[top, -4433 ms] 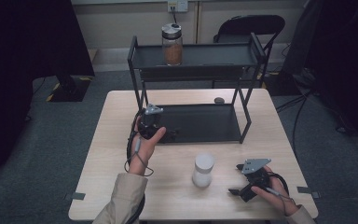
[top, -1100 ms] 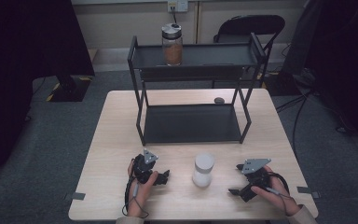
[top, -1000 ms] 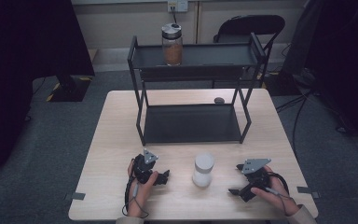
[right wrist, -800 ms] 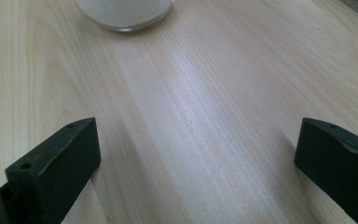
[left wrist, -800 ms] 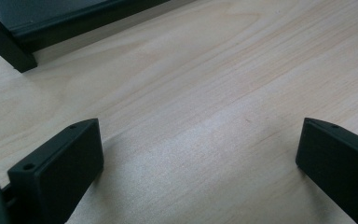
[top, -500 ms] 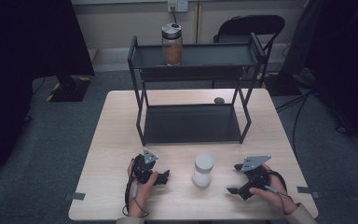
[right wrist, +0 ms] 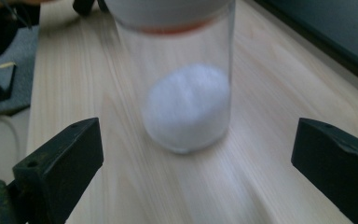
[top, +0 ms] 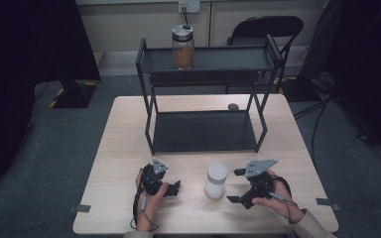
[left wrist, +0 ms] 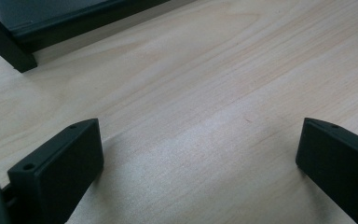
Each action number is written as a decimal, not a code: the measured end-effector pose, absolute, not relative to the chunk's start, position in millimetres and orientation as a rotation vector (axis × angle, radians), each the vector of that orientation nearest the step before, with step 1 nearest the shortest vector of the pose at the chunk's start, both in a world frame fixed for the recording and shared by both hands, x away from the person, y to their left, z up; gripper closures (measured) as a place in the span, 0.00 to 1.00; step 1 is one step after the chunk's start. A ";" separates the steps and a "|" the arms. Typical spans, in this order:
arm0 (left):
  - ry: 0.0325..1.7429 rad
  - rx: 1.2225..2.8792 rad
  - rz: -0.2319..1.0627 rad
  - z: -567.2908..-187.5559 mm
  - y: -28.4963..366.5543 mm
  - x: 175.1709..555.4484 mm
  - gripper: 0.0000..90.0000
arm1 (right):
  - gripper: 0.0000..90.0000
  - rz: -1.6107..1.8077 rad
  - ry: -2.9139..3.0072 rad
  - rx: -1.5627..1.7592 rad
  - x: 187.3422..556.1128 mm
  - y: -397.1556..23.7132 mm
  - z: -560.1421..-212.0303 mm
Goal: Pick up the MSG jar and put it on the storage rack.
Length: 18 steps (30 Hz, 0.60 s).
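Clear glass jar (right wrist: pixel 186 88) of white powder stands upright on the pale wooden bench (top: pixel 129 148) between both spread, empty tools, so the right tool (top: pixel 238 186) should approach level, straddling the jar below its lid.

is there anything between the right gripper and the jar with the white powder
Nothing visible. The right gripper is open and faces the jar directly, with bare table between its jaws and the glass. In the high view the jar stands just left of that gripper.
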<state>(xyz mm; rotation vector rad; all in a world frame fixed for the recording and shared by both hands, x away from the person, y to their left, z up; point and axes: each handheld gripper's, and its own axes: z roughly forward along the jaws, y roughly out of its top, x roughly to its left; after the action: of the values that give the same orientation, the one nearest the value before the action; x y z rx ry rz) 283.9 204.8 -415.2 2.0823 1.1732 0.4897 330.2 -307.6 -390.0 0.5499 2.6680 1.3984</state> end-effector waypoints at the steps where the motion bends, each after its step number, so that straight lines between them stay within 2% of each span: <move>1: 1.173 2.083 0.490 -415.2 204.8 284.0 0.00 | 0.01 1.419 2.663 0.553 331.0 -305.2 -389.6; 8: 1.173 2.083 0.490 -415.2 204.8 284.0 0.00 | 0.04 1.536 2.619 0.583 336.7 -290.7 -390.7; 18: 1.173 2.083 0.490 -415.2 204.9 284.0 0.00 | 0.26 1.624 2.559 0.597 342.4 -273.5 -402.1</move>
<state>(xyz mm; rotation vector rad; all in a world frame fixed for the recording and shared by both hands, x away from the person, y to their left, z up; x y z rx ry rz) 284.0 204.9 -415.2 2.0829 1.1725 0.4899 342.4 -273.5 -402.1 0.5975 2.5591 1.6236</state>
